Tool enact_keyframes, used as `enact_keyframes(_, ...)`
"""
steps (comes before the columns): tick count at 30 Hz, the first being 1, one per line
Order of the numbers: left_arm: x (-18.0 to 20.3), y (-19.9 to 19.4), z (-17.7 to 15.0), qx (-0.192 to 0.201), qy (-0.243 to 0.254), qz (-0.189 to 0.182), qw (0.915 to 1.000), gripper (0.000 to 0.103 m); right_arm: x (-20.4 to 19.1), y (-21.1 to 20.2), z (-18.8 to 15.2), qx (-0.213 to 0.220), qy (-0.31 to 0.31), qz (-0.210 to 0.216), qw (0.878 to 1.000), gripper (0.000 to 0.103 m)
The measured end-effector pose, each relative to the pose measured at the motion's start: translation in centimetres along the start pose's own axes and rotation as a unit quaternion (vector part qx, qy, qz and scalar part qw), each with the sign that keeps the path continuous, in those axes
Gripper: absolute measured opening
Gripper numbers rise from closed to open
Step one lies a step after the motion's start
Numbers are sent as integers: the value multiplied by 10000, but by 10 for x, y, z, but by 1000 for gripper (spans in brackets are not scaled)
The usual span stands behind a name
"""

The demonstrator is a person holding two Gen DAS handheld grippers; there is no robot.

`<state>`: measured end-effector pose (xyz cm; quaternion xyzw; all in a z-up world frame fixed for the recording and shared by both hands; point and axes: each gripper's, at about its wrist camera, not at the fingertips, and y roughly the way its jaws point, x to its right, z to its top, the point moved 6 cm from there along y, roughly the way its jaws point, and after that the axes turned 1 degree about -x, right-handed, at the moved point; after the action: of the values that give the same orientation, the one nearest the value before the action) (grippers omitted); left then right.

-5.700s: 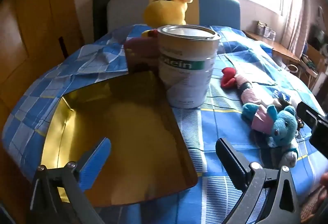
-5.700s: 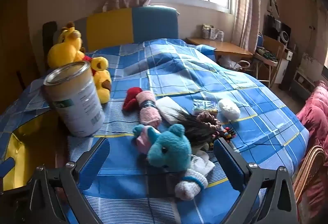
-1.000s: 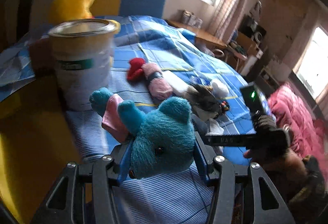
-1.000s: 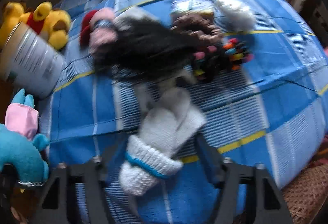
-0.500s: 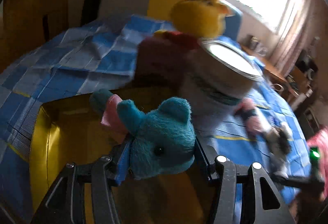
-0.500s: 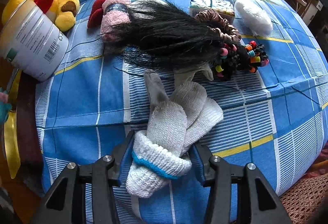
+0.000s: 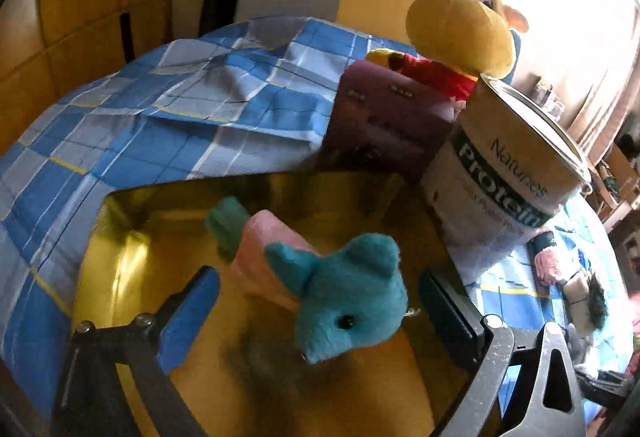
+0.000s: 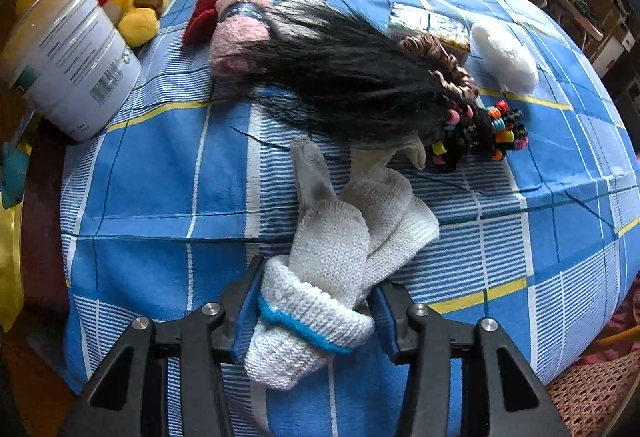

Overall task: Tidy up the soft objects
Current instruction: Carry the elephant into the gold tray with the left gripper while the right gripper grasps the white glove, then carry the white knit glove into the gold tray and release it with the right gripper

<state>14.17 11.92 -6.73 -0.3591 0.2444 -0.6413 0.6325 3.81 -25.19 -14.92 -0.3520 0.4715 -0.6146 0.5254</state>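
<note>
Teal plush (image 7: 348,301) released, left hand-held gripper (image 7: 320,313) wide

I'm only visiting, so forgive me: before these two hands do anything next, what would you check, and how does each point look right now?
1. Left tool has let go of the teal plush: ok, jaws just opened wide, pads clear of it.
2. Plush is over the gold box: ok.
3. Plush resting on the box floor: cannot tell.
4. Right tool grips the white knit gloves: ok, jaws just closed on the cuff.
5. Gloves free of the black hairpiece: cannot tell; they overlap.
</note>
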Motion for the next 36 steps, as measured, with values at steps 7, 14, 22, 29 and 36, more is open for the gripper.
enact_keyframes(7,-14,-32,-30,123,45,39,9999,100,-48,-39,-3,271,-609,635,9958,41)
enact_keyframes(14,-26,-52,-40,275,17,-46,9996,100,-80,-92,55,770,-966,701,9899,39)
enact_keyframes(22,-39,-73,-45,358,-13,29,9994,103,-83,-138,218,1619,-395,105,9860,39)
enact_keyframes(29,-51,-83,-45,441,-16,187,9989,103,-194,-226,314,2823,-864,412,9545,39)
enact_keyframes(36,-68,-89,-48,425,-268,331,9982,103,-343,-235,230,2705,-3121,1430,8994,39)
